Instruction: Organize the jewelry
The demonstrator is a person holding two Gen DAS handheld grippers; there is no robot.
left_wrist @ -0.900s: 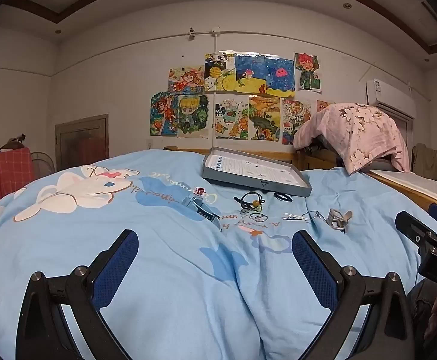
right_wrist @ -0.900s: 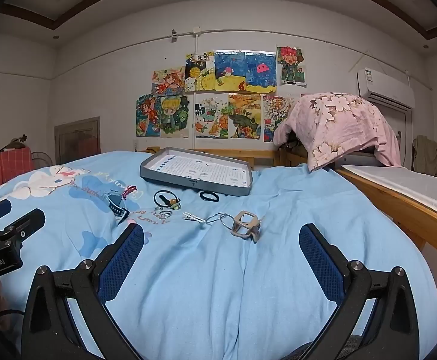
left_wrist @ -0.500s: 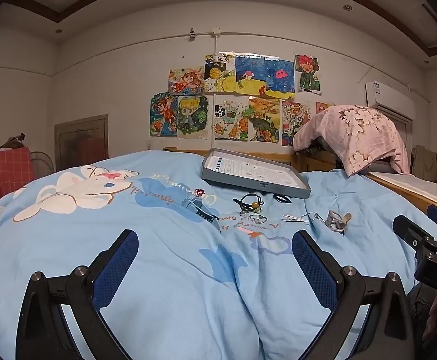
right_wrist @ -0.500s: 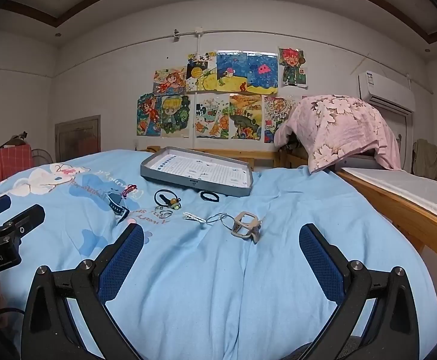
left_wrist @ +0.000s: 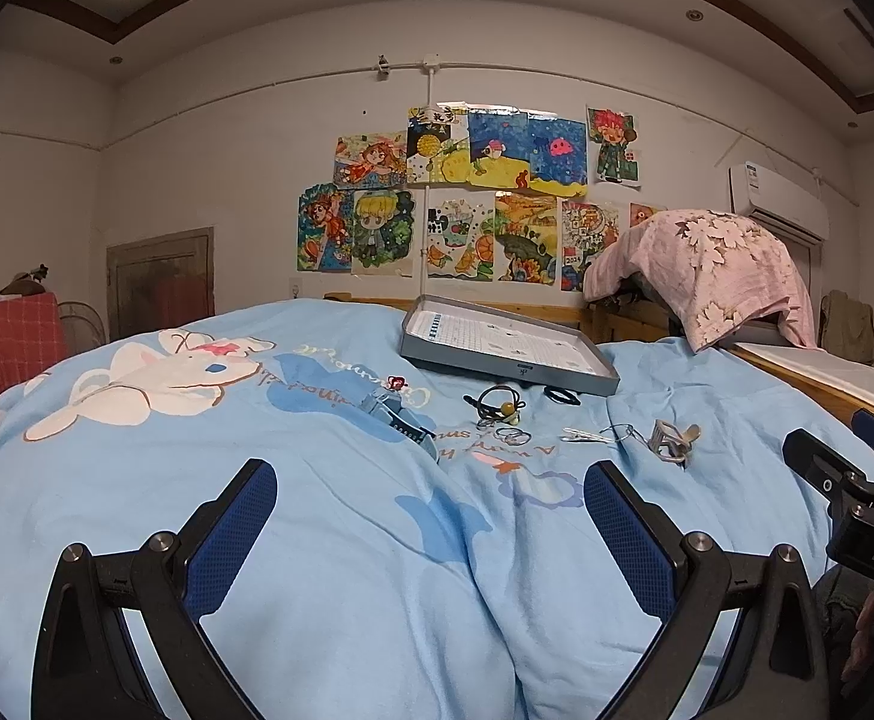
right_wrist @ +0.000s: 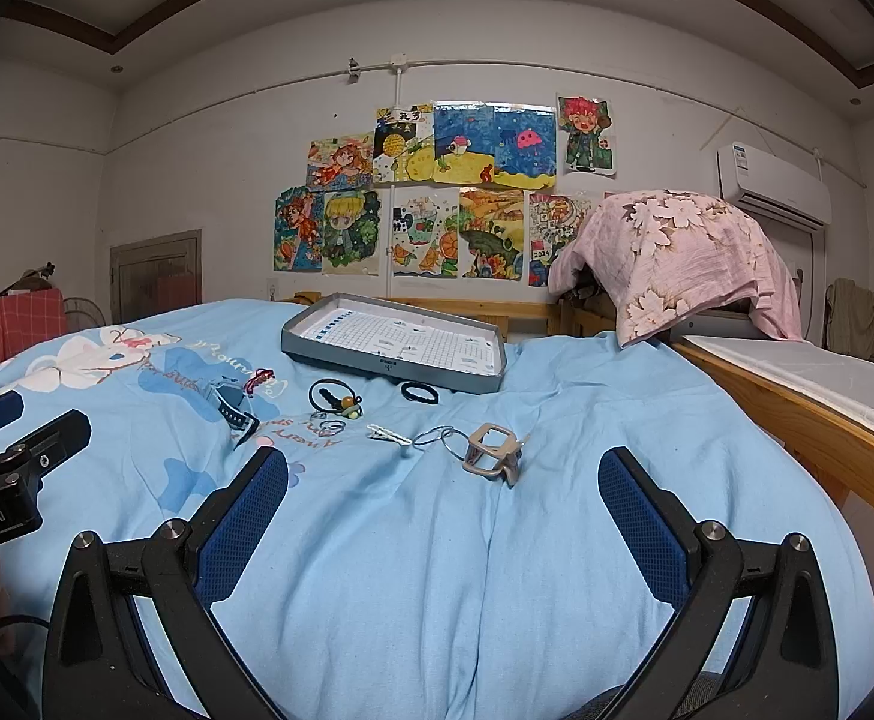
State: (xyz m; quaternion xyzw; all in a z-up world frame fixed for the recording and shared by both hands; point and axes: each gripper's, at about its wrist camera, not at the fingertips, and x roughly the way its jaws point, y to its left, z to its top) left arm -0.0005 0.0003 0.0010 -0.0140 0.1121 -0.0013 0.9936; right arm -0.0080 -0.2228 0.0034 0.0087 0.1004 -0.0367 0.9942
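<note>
Children's drawings (right_wrist: 437, 192) cover the white wall behind a bed spread with a light-blue cartoon duvet (right_wrist: 413, 540). Toward the far edge of the bed lies a shallow grey tray (right_wrist: 393, 349), and the jewelry is scattered on the duvet just in front of it — a black hair tie (right_wrist: 419, 391), a black band with an orange bead (right_wrist: 336, 399), a few small rings (right_wrist: 330, 427), a silver hair clip (right_wrist: 390, 435), thin wire hoops (right_wrist: 437, 438) and a beige claw clip (right_wrist: 492, 451). A dark watch (right_wrist: 234, 409) and a small red piece (right_wrist: 258, 380) lie further left.

Both grippers are held low over the near part of the duvet, pointing toward the tray. The left gripper (left_wrist: 431, 516) has its blue-padded fingers spread wide with nothing between them; the right gripper (right_wrist: 444, 501) is equally wide apart and holds nothing — both well short of the jewelry.
</note>
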